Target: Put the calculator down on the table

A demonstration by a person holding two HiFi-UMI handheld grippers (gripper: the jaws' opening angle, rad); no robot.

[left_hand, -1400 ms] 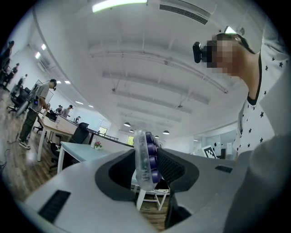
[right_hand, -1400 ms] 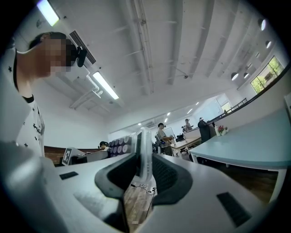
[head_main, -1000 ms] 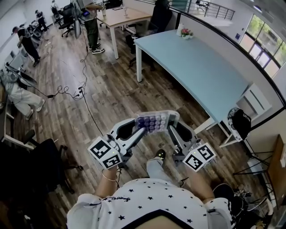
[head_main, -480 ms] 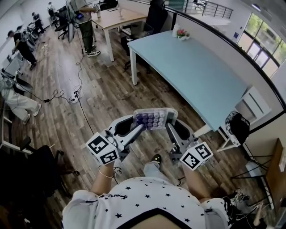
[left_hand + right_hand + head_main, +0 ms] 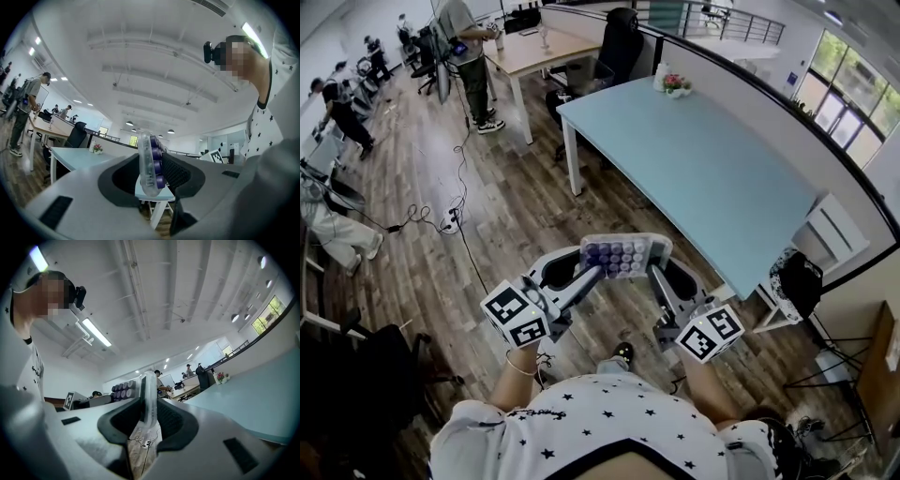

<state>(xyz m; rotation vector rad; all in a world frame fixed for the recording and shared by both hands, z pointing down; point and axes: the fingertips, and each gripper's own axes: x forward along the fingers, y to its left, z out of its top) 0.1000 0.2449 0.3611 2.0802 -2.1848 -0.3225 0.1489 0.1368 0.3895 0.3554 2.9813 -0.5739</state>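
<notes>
The calculator (image 5: 619,255), clear plastic with rows of purple keys, hangs level in front of me above the wooden floor. My left gripper (image 5: 592,269) is shut on its left edge and my right gripper (image 5: 653,269) on its right edge. In the left gripper view the calculator (image 5: 149,165) stands edge-on, pinched between the pads of the left gripper (image 5: 152,174). The right gripper view shows the calculator's other edge (image 5: 150,392) clamped in the right gripper (image 5: 149,411). The light blue table (image 5: 703,164) lies ahead and to the right, apart from the calculator.
A small flower pot (image 5: 673,84) stands at the table's far end. Beyond are a wooden desk (image 5: 534,47) with a person (image 5: 467,47) beside it, and a black chair (image 5: 614,42). A cable (image 5: 459,220) runs over the floor. A white cabinet (image 5: 834,220) stands right.
I have walked forward: the blue table has come nearer and slid down-left in the head view. Both grippers keep the same hold on the calculator.
</notes>
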